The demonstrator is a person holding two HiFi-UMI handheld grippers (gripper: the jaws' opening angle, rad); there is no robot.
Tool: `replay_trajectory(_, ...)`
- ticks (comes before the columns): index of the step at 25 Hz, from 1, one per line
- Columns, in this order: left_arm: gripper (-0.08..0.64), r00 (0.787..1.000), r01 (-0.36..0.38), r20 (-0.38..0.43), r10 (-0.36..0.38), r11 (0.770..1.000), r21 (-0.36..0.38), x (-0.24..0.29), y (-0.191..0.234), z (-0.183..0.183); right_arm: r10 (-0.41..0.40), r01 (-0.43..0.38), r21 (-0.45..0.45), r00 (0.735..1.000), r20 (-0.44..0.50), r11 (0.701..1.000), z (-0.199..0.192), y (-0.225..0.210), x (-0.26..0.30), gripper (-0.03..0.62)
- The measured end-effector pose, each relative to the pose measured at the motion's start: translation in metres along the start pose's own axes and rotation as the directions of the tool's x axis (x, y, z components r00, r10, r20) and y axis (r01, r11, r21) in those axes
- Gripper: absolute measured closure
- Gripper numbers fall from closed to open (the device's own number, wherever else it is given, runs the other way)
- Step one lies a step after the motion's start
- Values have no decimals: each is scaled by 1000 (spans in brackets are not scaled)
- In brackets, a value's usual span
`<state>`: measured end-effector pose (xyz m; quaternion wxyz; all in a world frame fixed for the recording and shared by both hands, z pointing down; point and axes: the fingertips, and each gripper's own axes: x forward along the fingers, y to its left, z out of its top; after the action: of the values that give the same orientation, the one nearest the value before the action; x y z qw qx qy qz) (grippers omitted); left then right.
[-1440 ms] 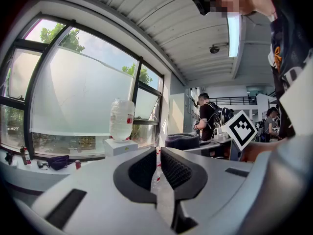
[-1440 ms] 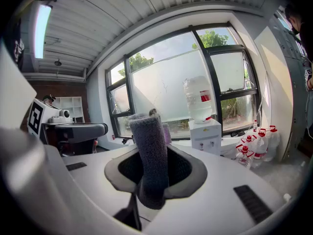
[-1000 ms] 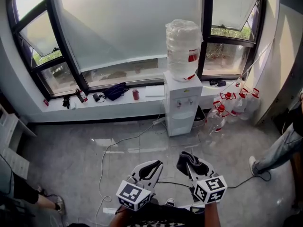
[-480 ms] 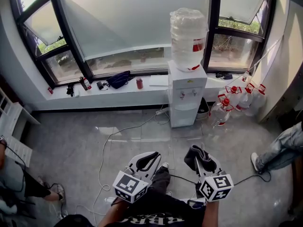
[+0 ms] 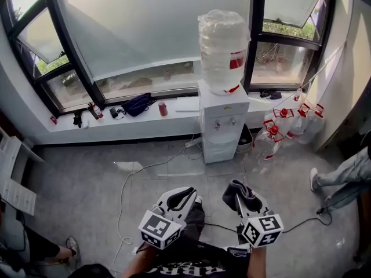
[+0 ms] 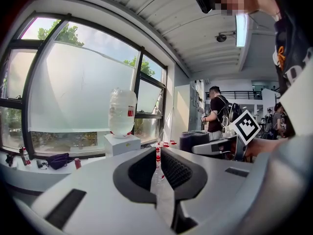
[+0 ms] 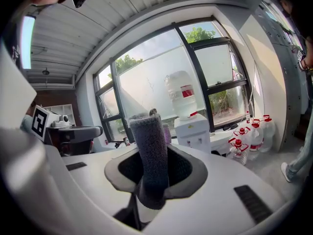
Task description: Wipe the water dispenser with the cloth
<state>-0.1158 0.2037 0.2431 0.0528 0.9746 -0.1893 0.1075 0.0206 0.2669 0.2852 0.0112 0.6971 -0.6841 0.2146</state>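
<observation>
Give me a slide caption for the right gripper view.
Right gripper shut on a dark cloth standing upright, white water dispenser ahead and not yet touched.

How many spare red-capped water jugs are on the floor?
4 jugs, clustered right of the water dispenser below the window: one in front, three behind; others may be hidden.

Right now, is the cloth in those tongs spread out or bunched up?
Bunched up. The dark cloth stands as a narrow folded wad, pinched between the jaws of the right tongs, not spread out.
</observation>
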Motion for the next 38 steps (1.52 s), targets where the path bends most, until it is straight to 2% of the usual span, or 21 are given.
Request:
replay_trajectory(9, 523, 999, 31, -4, -31, 999, -15, 98, 107, 21, -28, 27, -16, 999, -46, 1000, 52, -44, 136, 486)
replay_trajectory(17, 522, 998, 56, -32, -56, 998, 4, 182, 205, 25, -54, 45, -94, 994, -96, 995, 93, -83, 282, 485)
replay_trajectory(21, 523, 995, 85, -50, -85, 996, -5, 220, 239, 26, -66, 53, -118, 992, -109, 992, 103, -104, 350, 485)
replay_trajectory(26, 523, 991, 110, -87, -106, 993, 45, 251, 267, 25, -82, 49, -211, 985, -152, 976, 94, -120, 422, 486)
replay_trajectory(31, 523, 990, 85, -116, -81, 996, 31, 263, 274, 22, -71, -2, -338, 976, -205, 941, 78, -127, 473, 485)
replay_trajectory(34, 523, 989, 52, -142, -50, 999, 12, 266, 271, 16, -55, -40, -390, 972, -228, 920, 71, -134, 497, 485)
replay_trajectory(38, 522, 990, -25, -140, 22, 999, -25, 273, 262, 13, -22, -105, -410, 956, -294, 906, 51, -158, 521, 485)
